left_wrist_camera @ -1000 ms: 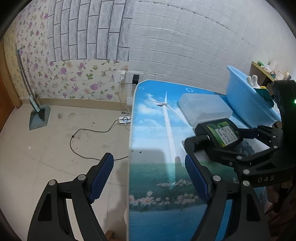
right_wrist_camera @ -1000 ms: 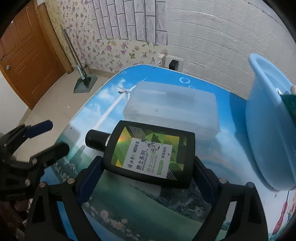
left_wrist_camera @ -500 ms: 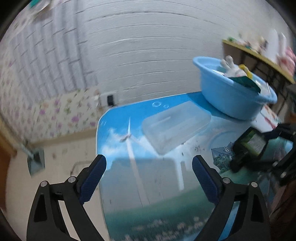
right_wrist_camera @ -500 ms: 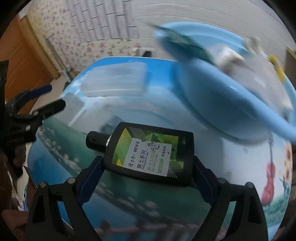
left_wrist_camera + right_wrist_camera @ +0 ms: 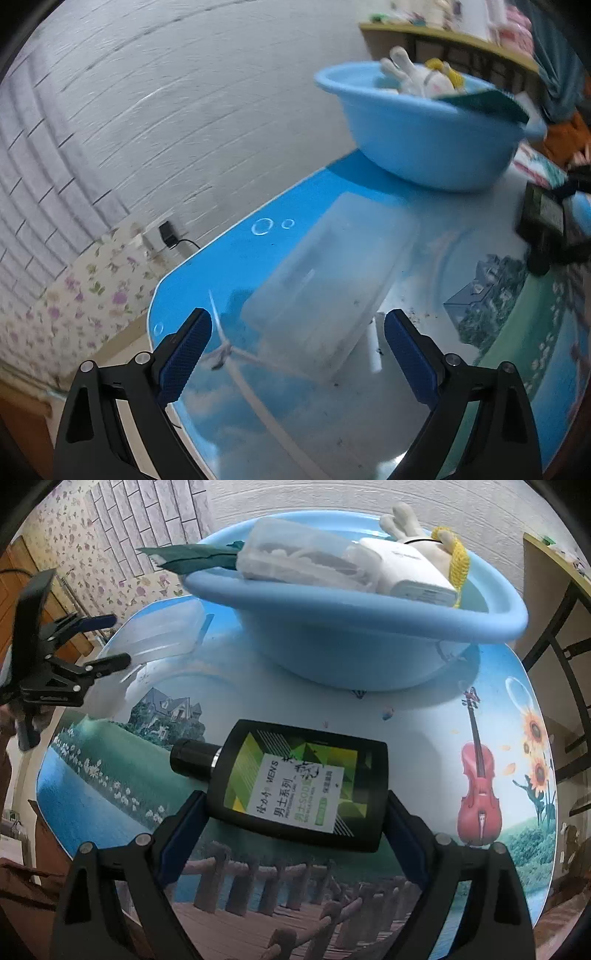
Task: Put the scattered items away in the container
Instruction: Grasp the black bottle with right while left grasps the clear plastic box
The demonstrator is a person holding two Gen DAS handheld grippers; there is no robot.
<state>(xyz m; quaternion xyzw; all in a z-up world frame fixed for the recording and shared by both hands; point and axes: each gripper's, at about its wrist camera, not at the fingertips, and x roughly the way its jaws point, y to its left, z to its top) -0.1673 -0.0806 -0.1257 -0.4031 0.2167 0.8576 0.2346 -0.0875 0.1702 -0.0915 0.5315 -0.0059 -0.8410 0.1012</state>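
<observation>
My right gripper (image 5: 293, 808) is shut on a flat black bottle with a green and white label (image 5: 299, 784), held above the table in front of the blue basin (image 5: 369, 620). The basin holds a clear lidded box (image 5: 295, 557), a white box, a plush toy and a green packet. My left gripper (image 5: 295, 350) is open and empty, its fingers either side of the near end of a clear plastic box (image 5: 325, 273) lying on the table. The basin (image 5: 424, 147) stands beyond that box. The left gripper also shows in the right wrist view (image 5: 99, 642).
The round table (image 5: 498, 738) has a printed landscape top with a violin and sunflowers. A grey brick wall and floral wallpaper stand behind. A wooden shelf (image 5: 461, 40) is at the back right. A plug sits in a wall socket (image 5: 168, 234).
My right gripper has carried the bottle toward the basin, which now fills the upper view. My left gripper has swung right from the table edge toward the clear plastic box.
</observation>
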